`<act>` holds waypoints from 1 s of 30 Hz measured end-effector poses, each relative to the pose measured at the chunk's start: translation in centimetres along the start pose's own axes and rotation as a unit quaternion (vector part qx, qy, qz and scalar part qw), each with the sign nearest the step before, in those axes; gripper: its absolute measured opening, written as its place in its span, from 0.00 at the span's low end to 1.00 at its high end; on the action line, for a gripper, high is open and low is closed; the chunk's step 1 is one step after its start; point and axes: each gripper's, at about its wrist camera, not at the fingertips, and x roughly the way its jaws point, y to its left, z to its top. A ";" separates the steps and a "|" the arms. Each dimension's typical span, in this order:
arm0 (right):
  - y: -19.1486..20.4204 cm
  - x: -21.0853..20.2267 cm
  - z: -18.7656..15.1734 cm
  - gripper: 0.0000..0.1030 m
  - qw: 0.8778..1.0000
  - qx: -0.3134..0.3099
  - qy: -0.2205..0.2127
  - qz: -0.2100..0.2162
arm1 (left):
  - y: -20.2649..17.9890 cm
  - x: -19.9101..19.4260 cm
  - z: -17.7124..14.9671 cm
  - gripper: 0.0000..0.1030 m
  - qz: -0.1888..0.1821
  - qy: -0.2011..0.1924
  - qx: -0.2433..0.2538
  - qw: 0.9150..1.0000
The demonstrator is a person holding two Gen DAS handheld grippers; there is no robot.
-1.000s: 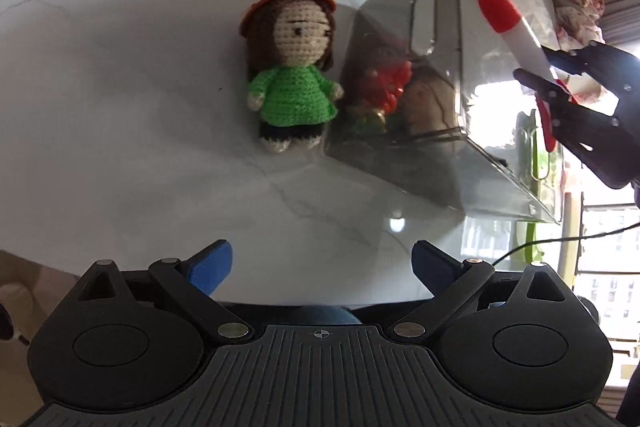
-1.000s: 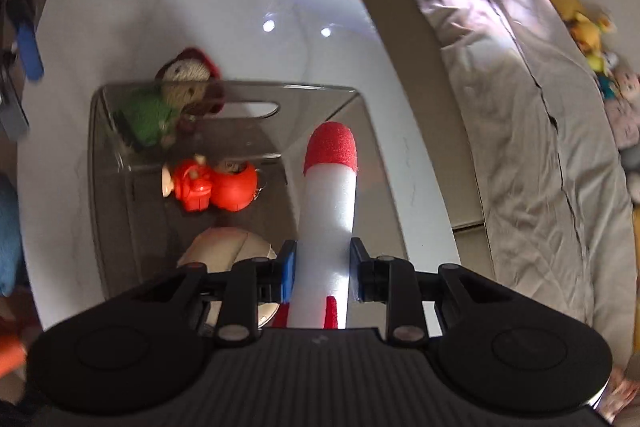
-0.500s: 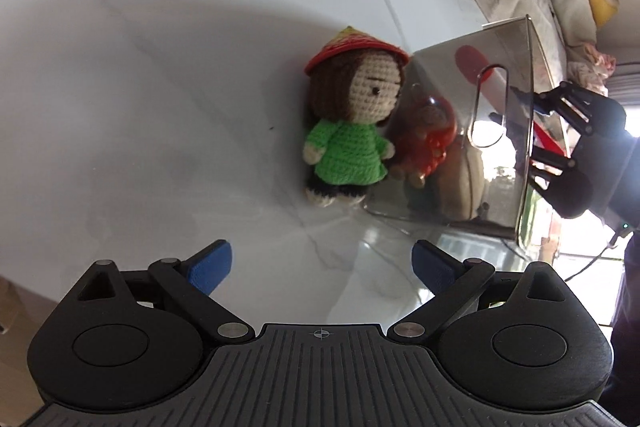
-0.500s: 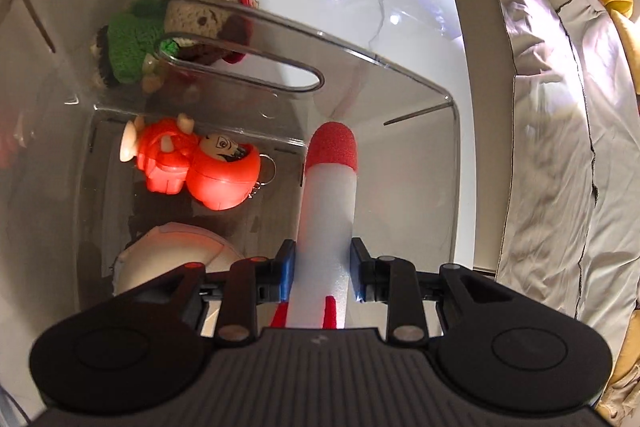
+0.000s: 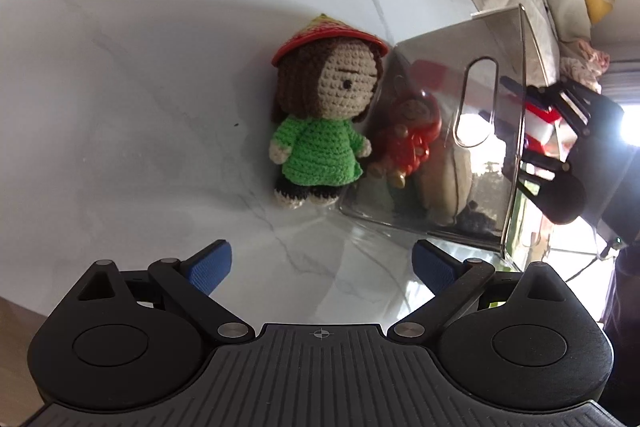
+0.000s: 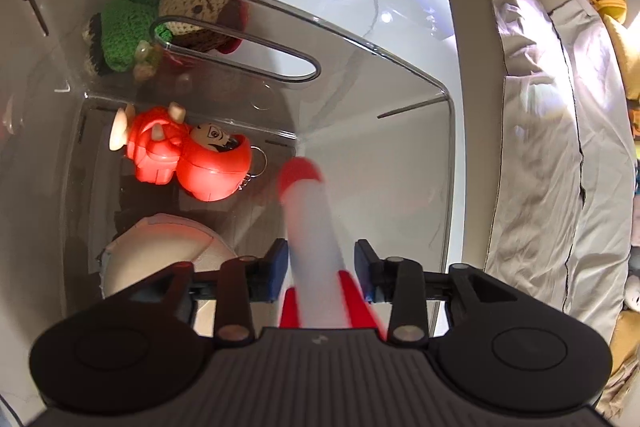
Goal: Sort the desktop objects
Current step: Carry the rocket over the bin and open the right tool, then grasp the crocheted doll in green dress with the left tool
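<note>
White marble-pattern desk (image 5: pixel 160 75) carries all items; a bed with a pale rumpled cover (image 6: pixel 532 131) runs along its far edge.

Clear plastic bin (image 6: pixel 400 75) with a slot handle in its wall stands on the desk. Contents, 3 items:
1. A pale rounded object (image 6: pixel 160 251) on the bin floor, identity not determinable.
2. A red figure keychain (image 6: pixel 188 159) lying on its side on the bin floor, ring toward the rocket.
3. A white foam rocket (image 6: pixel 312 227) with red nose and red fins, blurred, nose down inside the bin.

Right tool (image 6: pixel 322 269) is lowered into the bin mouth. Its jaws are opening; the rocket body sits between the blue pads with a gap visible at each side, so the pads no longer press on it.

Crochet doll (image 5: pixel 316 123), green dress, brown hair, red hat, stands upright on the desk outside the bin, touching or just beside its wall. From the right wrist view the doll shows only through the clear wall.

Left tool (image 5: pixel 322 263) hovers over the desk with jaws wide apart and nothing between them. The doll lies ahead of it, slightly toward its left finger; the bin stands ahead to the right, beside the doll
</note>
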 end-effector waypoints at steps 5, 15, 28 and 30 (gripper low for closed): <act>-0.3 -1.3 -0.5 0.47 1.000 0.017 -0.003 -0.008 | 0.8 -0.1 0.6 0.97 -0.012 -0.009 -0.038 0.999; -2.4 -11.5 -6.8 0.60 0.949 0.297 -0.099 -0.038 | -2.8 0.9 3.6 0.98 0.010 -0.073 -0.032 0.997; 5.2 -21.5 -25.4 0.79 0.641 0.716 -0.274 0.047 | -4.6 4.4 4.0 0.98 0.060 -0.152 0.026 0.986; 6.7 -20.9 -27.7 0.79 0.594 0.752 -0.278 0.065 | -4.2 4.8 3.9 0.98 0.061 -0.150 0.013 0.987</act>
